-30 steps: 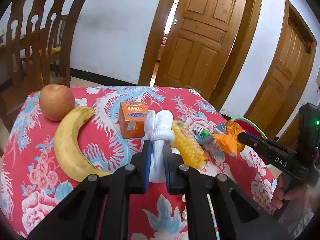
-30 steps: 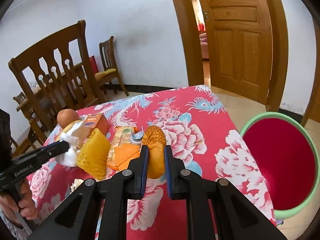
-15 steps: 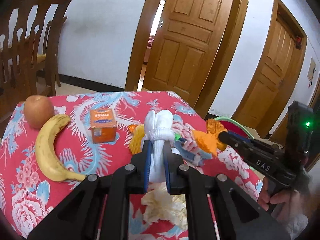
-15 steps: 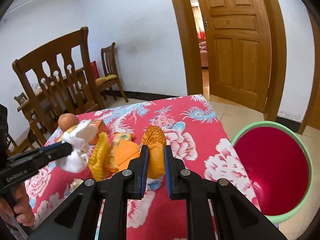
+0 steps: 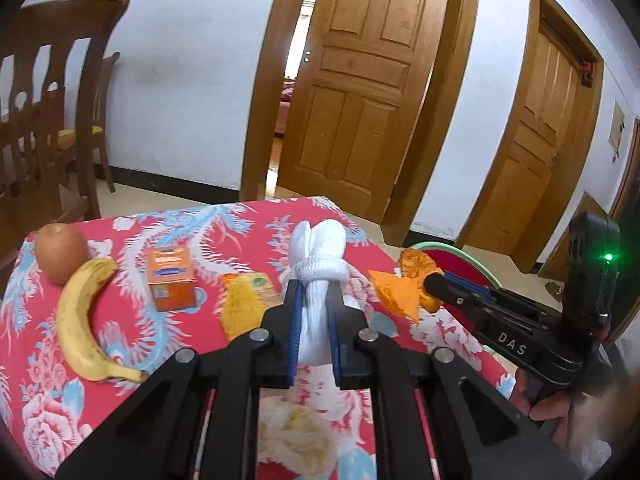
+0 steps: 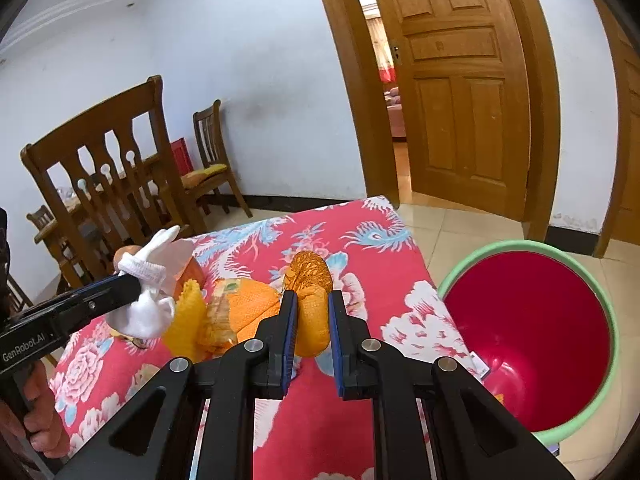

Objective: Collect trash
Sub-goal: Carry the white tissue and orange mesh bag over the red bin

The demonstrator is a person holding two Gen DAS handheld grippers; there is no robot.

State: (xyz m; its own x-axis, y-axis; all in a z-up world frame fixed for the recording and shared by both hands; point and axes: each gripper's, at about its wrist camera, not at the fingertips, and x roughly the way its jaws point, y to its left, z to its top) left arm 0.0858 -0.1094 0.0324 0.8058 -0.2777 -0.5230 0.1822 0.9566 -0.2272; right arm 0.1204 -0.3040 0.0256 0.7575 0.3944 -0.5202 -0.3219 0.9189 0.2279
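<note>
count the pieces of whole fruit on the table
2: a banana near the table's left edge, and a round brownish fruit just beyond its far tip, in the far left corner. Others may be hidden behind the grippers.

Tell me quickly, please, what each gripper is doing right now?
Left gripper: closed on the white rolled socks.
Right gripper: closed on the orange peel.

Both hand-held grippers, carrying the white sock (image 5: 318,280) and orange wrapper (image 6: 310,300), have apparently risen toward the bin (image 6: 532,344).
</note>
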